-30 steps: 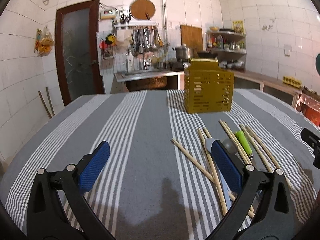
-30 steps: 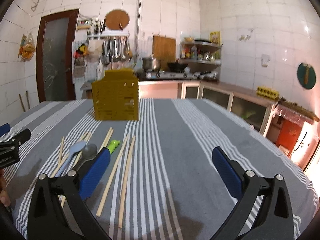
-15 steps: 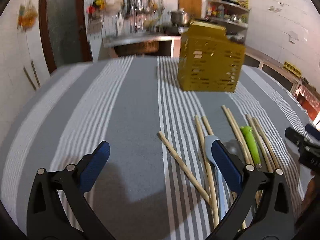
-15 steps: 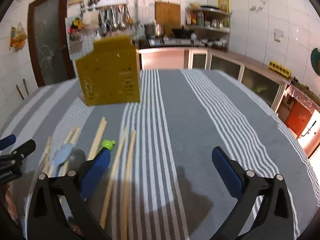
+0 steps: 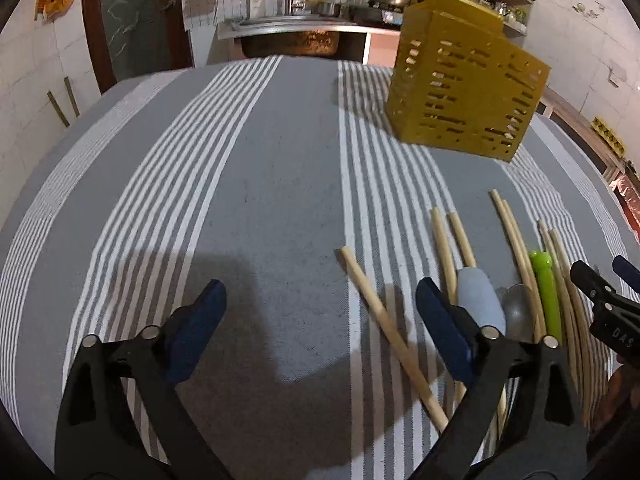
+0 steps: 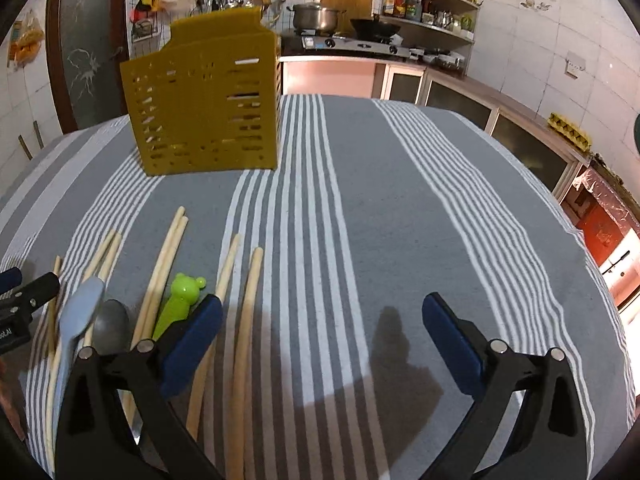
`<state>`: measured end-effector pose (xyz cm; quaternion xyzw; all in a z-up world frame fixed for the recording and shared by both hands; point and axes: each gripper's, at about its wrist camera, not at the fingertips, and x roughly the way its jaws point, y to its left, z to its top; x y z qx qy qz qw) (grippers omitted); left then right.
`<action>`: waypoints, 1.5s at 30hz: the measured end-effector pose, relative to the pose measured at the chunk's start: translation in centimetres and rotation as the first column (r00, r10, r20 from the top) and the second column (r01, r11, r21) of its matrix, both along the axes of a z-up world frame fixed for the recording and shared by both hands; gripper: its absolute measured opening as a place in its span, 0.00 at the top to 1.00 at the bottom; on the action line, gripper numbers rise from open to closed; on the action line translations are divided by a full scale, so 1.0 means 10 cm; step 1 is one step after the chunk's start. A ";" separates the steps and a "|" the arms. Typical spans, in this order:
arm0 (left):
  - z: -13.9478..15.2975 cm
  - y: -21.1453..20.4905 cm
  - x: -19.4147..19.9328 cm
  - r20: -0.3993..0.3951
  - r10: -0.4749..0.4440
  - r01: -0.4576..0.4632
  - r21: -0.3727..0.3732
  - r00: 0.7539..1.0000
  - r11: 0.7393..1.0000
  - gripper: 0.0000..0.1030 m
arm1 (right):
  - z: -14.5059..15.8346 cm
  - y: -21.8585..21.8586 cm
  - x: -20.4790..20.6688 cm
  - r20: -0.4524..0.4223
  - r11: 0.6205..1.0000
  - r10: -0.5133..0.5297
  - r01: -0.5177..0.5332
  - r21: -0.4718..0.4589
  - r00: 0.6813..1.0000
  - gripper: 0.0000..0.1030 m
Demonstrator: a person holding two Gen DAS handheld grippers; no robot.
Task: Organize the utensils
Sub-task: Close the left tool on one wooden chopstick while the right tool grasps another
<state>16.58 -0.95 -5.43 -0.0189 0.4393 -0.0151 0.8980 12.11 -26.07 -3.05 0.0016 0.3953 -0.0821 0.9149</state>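
Note:
A yellow slotted utensil holder [image 5: 464, 88] stands upright at the far side of the striped cloth; it also shows in the right wrist view [image 6: 208, 112]. Several wooden chopsticks [image 5: 390, 332] lie loose near me, with a light blue spoon [image 5: 480, 298], a grey spoon [image 5: 518, 312] and a green-handled utensil [image 5: 546, 288]. The right wrist view shows the chopsticks [image 6: 244, 332], blue spoon [image 6: 80, 312], grey spoon [image 6: 112, 326] and green handle [image 6: 180, 300]. My left gripper [image 5: 320, 320] is open and empty, left of the pile. My right gripper [image 6: 320, 336] is open and empty, right of the pile.
The table carries a grey cloth with white stripes [image 5: 240, 184]. Behind it are a kitchen counter with a pot [image 6: 316, 18] and stove, shelves, and a dark door [image 5: 136, 20]. The right table edge drops off near a red object [image 6: 600, 232].
Both grippers have moved forward and tilted down toward the table; the holder and utensils look closer. Both stay open and empty.

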 end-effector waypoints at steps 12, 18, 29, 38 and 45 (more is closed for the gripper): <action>-0.07 -0.09 0.02 -0.040 -0.004 0.007 0.057 0.999 0.998 0.23 | -0.10 -0.01 0.08 -0.043 1.000 0.001 0.000 0.019 0.999 0.35; -0.03 -0.19 0.07 -0.073 -0.013 0.017 0.051 0.997 0.999 0.45 | -0.10 0.03 0.12 -0.066 0.999 0.014 -0.012 0.032 0.998 0.47; 0.00 -0.25 0.24 -0.107 -0.060 0.064 0.029 0.992 0.998 0.87 | -0.07 0.08 0.36 -0.121 0.995 0.012 0.000 0.098 0.993 0.83; 0.07 -0.29 0.33 -0.085 -0.080 0.079 -0.007 0.993 0.997 0.90 | 0.02 0.04 0.41 -0.095 0.992 0.000 0.012 0.129 0.995 0.94; 0.52 -0.29 0.19 0.093 -0.113 0.113 0.010 0.989 0.994 0.96 | 0.35 -0.03 0.23 0.050 0.984 -0.009 0.000 0.179 0.999 0.94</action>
